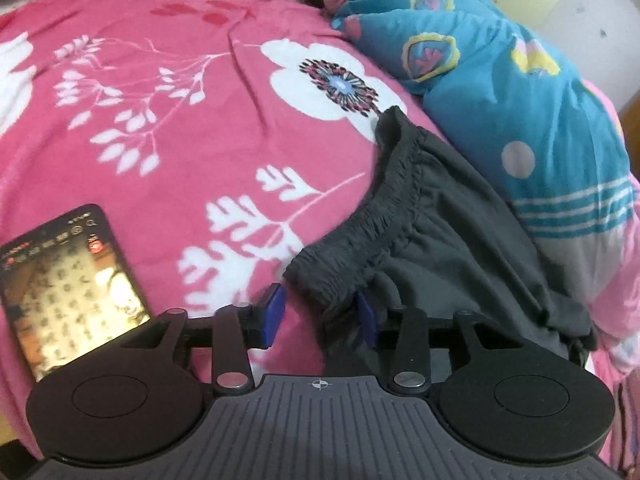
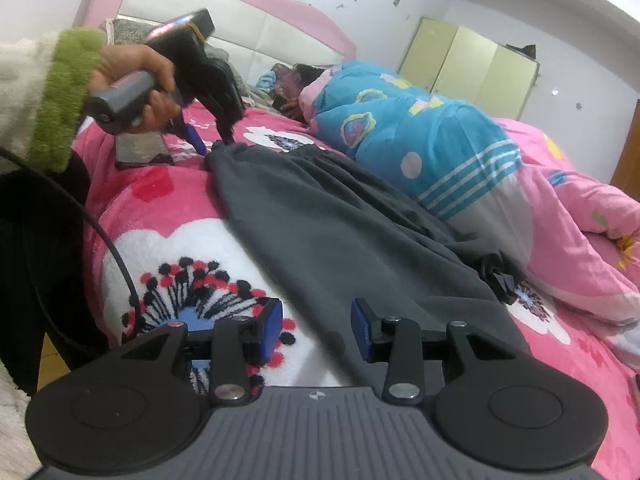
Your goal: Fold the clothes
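Dark grey trousers [image 1: 440,248] lie spread on the pink flowered blanket [image 1: 180,120], with the gathered waistband towards the left gripper. My left gripper [image 1: 322,314] is open; the waistband corner lies between its blue pads [image 1: 276,312] without being pinched. In the right wrist view the trousers [image 2: 320,216] stretch away from my right gripper [image 2: 316,330], which stands open over their near end with the cloth lying loose between the fingers. At the far end, the left gripper [image 2: 212,140] is held by a hand in a green-cuffed sleeve [image 2: 64,100].
A lit phone [image 1: 68,284] lies on the blanket left of the left gripper. A person lies under a blue patterned quilt [image 2: 420,140] right beside the trousers. A black cable [image 2: 108,248] hangs at the left. Headboard and wardrobe [image 2: 468,64] stand behind.
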The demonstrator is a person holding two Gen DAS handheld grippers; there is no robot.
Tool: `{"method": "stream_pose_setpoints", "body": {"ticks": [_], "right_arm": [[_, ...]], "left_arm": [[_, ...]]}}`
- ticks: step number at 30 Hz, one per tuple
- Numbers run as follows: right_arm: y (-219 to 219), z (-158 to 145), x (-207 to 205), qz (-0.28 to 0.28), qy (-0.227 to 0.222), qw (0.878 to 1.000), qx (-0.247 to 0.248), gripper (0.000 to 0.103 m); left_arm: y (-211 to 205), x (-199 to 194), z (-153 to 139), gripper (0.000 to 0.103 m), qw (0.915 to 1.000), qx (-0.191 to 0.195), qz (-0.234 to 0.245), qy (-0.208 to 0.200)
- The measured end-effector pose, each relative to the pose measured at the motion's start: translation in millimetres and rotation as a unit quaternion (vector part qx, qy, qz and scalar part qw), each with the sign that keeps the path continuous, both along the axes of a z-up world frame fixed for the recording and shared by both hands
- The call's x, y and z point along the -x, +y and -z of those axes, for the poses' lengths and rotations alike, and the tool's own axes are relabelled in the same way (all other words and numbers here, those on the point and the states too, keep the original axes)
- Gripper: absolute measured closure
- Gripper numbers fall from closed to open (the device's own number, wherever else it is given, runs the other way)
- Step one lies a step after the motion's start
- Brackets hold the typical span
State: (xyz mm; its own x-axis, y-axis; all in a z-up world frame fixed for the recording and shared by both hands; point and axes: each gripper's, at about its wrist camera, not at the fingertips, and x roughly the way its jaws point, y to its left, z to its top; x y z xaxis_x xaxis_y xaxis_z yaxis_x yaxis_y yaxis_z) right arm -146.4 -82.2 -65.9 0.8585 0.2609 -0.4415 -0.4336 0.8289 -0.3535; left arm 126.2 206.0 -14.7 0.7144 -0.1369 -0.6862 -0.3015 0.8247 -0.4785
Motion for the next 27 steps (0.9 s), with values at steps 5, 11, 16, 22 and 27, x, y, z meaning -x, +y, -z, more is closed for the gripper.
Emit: {"method": "stream_pose_setpoints", "body": {"ticks": [5, 11, 16, 22, 27], "right_arm": [[-3.9, 0.6, -0.5, 0.011, 0.003, 1.000, -0.003, 0.063], [-15.4, 0.4, -4.0, 0.029, 0.007, 1.000, -0.008, 0.063], [-30.1, 1.5, -7.9, 0.059, 0.025, 0.998, -0.022, 0.063], [-76.0, -9.5, -2.1, 0.122, 0.043, 0.987, -0.095, 0.063], [-82.8, -13.3, 11.5, 0.097, 0.015, 0.993, -0.072, 0.063]], "left_arm": [[1.3, 5.7, -3.5, 0.099, 0.9995, 0.008, -0.016, -0.026], [10.3, 15.4, -9.1, 0.099, 0.9991, -0.025, -0.028, -0.019], [8.5, 10.0, -4.3, 0.086, 0.9985, -0.043, -0.031, 0.015], [2.8, 34.6, -23.2, 0.059, 0.9922, -0.097, -0.074, -0.023], [-11.3, 66.9, -44.6, 0.057, 0.9821, -0.144, -0.071, -0.099]]}}
